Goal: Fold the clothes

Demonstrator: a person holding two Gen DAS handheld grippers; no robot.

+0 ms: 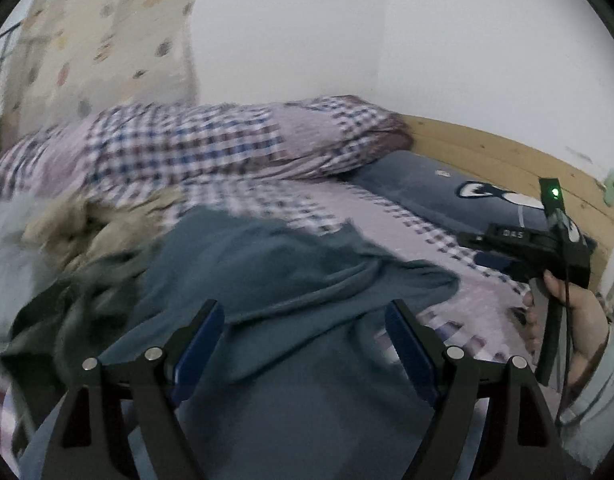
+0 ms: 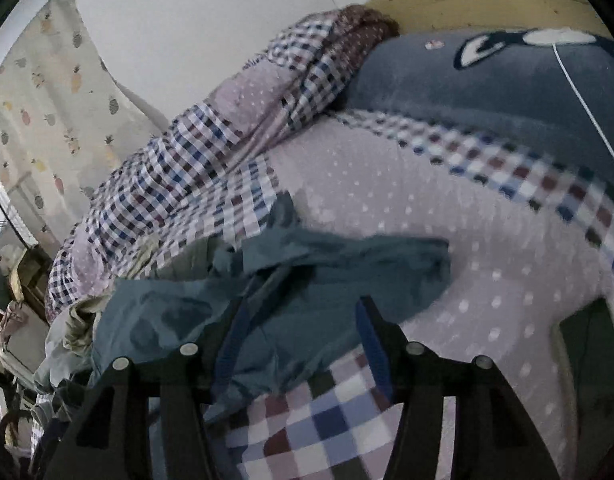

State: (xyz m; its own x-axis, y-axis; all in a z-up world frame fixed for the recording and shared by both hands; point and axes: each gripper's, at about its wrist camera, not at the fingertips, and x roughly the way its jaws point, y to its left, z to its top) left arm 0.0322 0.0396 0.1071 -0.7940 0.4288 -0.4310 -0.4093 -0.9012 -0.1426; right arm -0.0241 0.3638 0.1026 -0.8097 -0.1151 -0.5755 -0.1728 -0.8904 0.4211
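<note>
Over the bed [image 1: 447, 236] now, checked pink sheet underneath. Left tongs [image 1: 305, 316] spread wide, blue pads well apart, nothing between them but air, hovering just above the teal garment [image 1: 291, 264]. Teal garment lying rumpled across the sheet, one part stretched toward the right, edges creased and partly doubled over itself. Beside it on the left, a crumpled heap of other clothes [image 1: 87, 232], beige and dark green, blurred. Right tongs [image 2: 303, 316] parted too, pads clear of the cloth, teal garment [image 2: 307, 280] spread below and between the fingers, not pinched. In the left wrist view, at far right, the right hand [image 1: 575, 320] wrapped round its black handle. Further back, rolled checked duvet [image 1: 195, 140] along the wall, blue pillow [image 1: 447, 184] against the wooden headboard [image 1: 507, 156]. Pineapple-print curtain [image 2: 51, 92] at left.
</note>
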